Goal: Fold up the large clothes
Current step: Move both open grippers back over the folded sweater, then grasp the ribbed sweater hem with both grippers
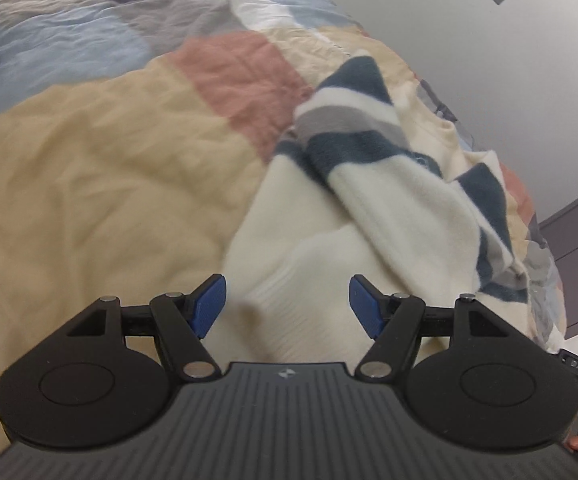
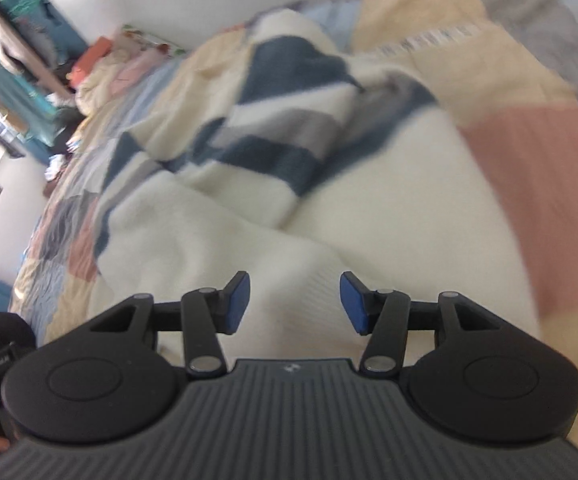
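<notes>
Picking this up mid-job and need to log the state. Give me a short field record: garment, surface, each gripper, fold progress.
garment: cream sweater with navy and grey stripes, crumpled, one striped part lying over the cream body
surface: patchwork quilt on a bed
left gripper: open, nothing between the pads, above the ribbed cream edge
right gripper: open, empty, above the cream fabric
fold progress: no neat fold visible yet
image quality: right wrist view blurred

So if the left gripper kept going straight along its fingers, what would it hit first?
Most likely the cream ribbed part of the striped sweater, which lies directly ahead of the open left gripper on the patchwork quilt. Nothing shows between them, though depth is hard to judge.
</notes>
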